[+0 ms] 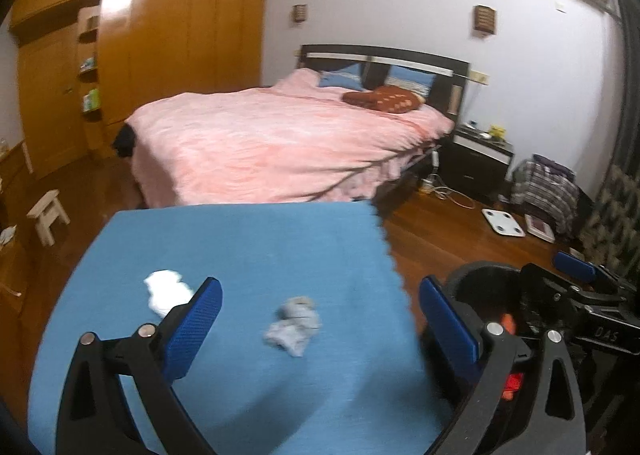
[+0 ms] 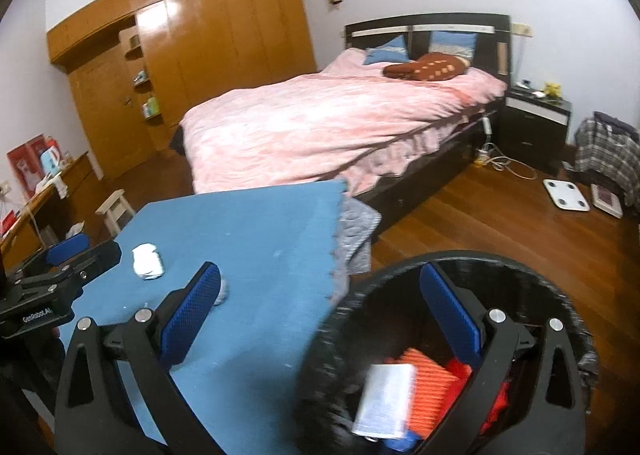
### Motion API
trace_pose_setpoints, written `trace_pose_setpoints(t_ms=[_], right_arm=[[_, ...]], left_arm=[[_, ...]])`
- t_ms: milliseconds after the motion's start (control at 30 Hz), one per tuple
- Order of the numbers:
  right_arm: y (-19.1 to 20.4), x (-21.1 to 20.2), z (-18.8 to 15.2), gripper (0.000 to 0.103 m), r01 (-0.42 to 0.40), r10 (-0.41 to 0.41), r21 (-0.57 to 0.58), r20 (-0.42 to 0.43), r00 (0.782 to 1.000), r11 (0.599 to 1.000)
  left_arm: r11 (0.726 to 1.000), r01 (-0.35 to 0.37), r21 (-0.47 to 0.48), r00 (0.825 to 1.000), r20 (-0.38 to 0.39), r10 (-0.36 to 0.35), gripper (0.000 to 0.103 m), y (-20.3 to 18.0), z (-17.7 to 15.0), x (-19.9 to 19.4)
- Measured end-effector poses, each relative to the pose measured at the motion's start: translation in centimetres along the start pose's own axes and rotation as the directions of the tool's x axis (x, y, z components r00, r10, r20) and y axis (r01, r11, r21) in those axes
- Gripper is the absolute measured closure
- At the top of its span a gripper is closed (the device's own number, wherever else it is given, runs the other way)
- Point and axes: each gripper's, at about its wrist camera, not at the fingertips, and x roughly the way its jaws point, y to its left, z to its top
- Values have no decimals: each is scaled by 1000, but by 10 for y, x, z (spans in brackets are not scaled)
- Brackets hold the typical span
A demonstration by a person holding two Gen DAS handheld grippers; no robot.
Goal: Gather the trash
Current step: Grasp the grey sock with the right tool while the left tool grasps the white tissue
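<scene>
Both claws released, empty, angled down: left claw (image 1: 320, 319) over counter (image 1: 248, 239), right claw (image 2: 320, 303) over bin (image 2: 532, 275). Two wads (image 1: 294, 325) on counter.

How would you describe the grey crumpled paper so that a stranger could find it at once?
Start at the blue table top that stands before the pink bed. Two crumpled pieces lie on it, apart from each other. The grey crumpled paper is the duller one nearer the black bin; the white wad lies farther from the bin and is brighter.
</scene>
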Motion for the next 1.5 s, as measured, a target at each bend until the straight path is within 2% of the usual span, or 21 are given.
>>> trace_pose_setpoints(t_ms=[233, 333, 433, 633, 800, 967, 1167, 1267, 1333, 1367, 1400, 1433, 1500], right_arm=[[57, 42, 0, 6, -65, 61, -63, -58, 996, 996], [79, 62, -7, 6, -85, 78, -80, -90, 993, 993], [99, 84, -17, 6, -95, 83, -95, -121, 989, 991], [133, 134, -38, 6, -81, 63, -93, -181, 981, 992], [147, 166, -50, 6, -69, 46, -90, -231, 972, 994], [150, 190, -57, 6, -37, 8, -106, -266, 964, 994], [145, 202, -58, 7, -42, 18, -80, -289, 957, 996], [142, 207, -57, 34, -59, 37, -63, -311, 950, 996], [139, 210, -56, 42, -78, 60, -41, -330, 942, 996], [139, 209, -56, 52, -86, 68, -39, -329, 942, 996], [140, 208, -56, 59, -99, 80, -40, -331, 940, 994], [141, 208, -55, 64, -114, 93, -43, -337, 937, 993], [141, 206, -54, 66, -120, 97, -49, -335, 937, 992]], left_arm=[[994, -89, -55, 996, -16, 89, 6, 59, -12, 6], [989, -142, -48, 990, -18, 141, 6, 82, -20, 12], [979, -196, -52, 981, -24, 195, 6, 107, -30, 18], [963, -257, -86, 966, -61, 252, 6, 154, -54, 34], [956, -272, -109, 960, -92, 263, 6, 175, -68, 42], [958, -263, -115, 962, -103, 251, 6, 178, -72, 47], [962, -249, -109, 965, -117, 237, 6, 178, -74, 59], [963, -246, -112, 965, -121, 232, 6, 178, -75, 64], [964, -243, -110, 965, -125, 229, 6, 178, -75, 68], [964, -242, -109, 965, -127, 228, 6, 178, -74, 70], [965, -241, -107, 965, -131, 227, 6, 177, -74, 73], [965, -240, -105, 965, -135, 225, 6, 177, -73, 76], [967, -235, -101, 966, -138, 220, 6, 176, -72, 81]])
